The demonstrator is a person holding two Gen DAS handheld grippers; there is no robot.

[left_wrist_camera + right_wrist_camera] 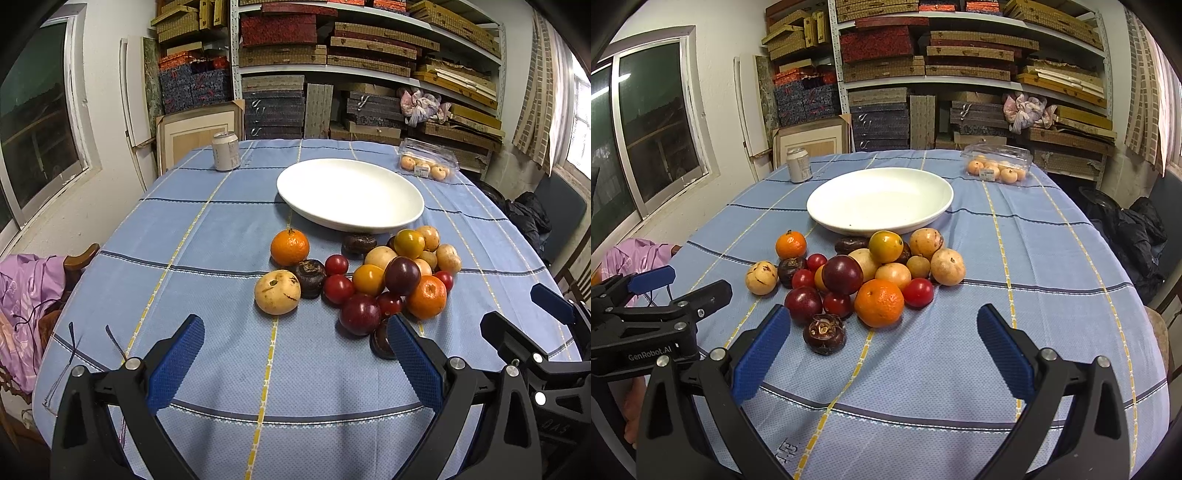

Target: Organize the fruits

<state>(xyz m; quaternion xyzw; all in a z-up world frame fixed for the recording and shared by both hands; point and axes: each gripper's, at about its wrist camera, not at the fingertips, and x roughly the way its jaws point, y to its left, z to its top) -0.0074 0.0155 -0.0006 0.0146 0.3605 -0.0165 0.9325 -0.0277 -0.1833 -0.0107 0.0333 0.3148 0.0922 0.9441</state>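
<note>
Right wrist view shows nothing sorted yet: the white plate at twelve o'clock sits bare, the fruit pile heaped loose before it, both the right gripper and left gripper gaping, empty.

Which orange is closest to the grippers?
The bigger-looking orange at the near right of the fruit pile, beside a red tomato. The other orange sits farther back on the left, nearer the white plate.

Open cloth lies clear before both wide-open grippers; the fruit pile blocks the straight path to the plate, with room around either side; can stands far left.
</note>
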